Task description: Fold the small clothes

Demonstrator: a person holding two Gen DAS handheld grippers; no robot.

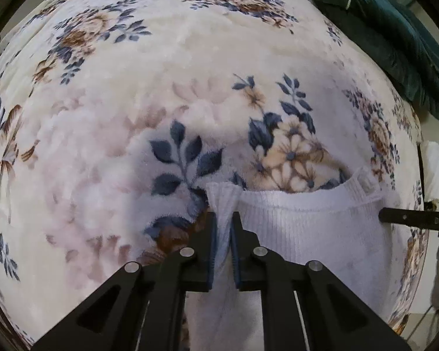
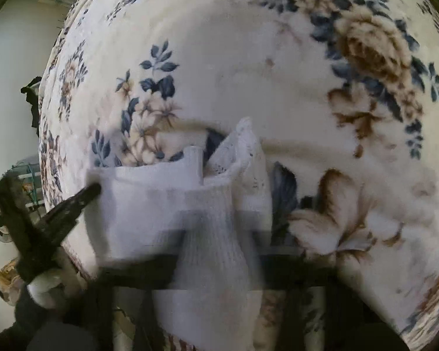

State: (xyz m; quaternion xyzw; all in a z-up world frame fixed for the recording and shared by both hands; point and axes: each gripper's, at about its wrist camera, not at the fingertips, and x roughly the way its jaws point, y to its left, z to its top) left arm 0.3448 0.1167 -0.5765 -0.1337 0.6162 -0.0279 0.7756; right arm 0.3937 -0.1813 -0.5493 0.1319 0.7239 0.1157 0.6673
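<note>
In your left wrist view, a cream floral blanket (image 1: 166, 67) covers the whole bed, and a dark green cloth (image 1: 395, 38) lies bunched at its far right corner, well apart from your work. Nothing stands between your left gripper (image 1: 224, 219) and the white ribbed garment (image 1: 307, 228). That garment lies near the bed's near edge, spread to the right of the fingers, with its ribbed hem curving along the top. Your left gripper is pinching a gathered corner of the garment: the fabric rises as a narrow fold between the two blue pads (image 1: 214, 251), which press on it from both sides. At the garment's right edge the dark tip of your right gripper (image 1: 406, 218) reaches in and touches the cloth. In your right wrist view the picture is smeared and broken into bands, so your right gripper's own fingers cannot be made out; going by what is known of it, they are pressed together, and the garment (image 2: 216, 234) runs down into the place where they sit. The left gripper (image 2: 85, 193) comes in from the left and meets the garment's left corner. A lacy white piece (image 2: 237, 143) pokes up behind the garment's top edge, resting on the blanket (image 2: 248, 58).
</note>
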